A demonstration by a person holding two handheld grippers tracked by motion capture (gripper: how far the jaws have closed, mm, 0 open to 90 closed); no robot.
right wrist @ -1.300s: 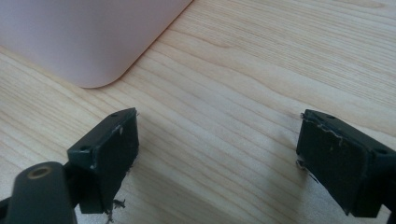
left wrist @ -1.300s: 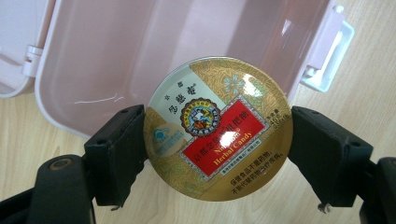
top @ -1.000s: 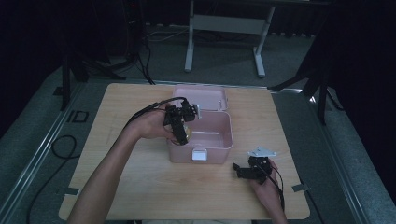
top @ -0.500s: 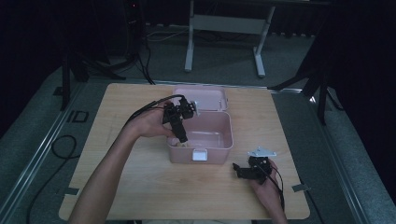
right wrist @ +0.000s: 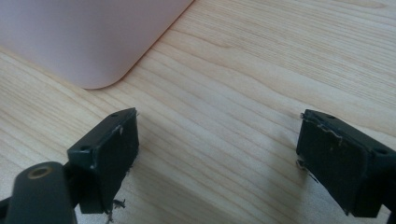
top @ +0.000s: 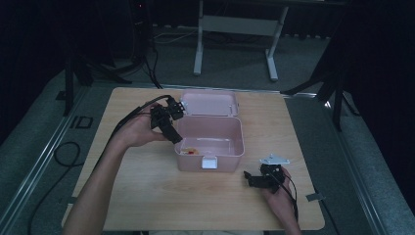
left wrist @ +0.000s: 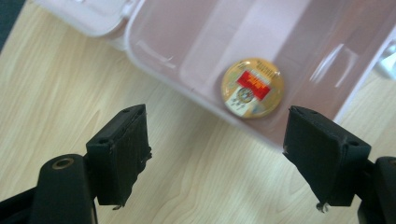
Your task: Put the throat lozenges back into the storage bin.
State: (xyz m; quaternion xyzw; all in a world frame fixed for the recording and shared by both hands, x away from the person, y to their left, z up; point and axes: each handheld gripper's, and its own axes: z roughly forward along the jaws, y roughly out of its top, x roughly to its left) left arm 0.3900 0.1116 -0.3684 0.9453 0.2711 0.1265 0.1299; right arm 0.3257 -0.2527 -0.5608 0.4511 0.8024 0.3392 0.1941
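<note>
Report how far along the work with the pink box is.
Done: the pink box stands open, lid folded back, and a round gold tin lies inside it. In hand: the left hand-held gripper hangs at the box's left edge, jaws open and empty. The right hand-held gripper rests open on the table near the box's front corner. Left, probably: closing the lid, which is not yet touched.

The pink box [top: 211, 142] lies open-topped; its near wall probably blocks side entry.
</note>
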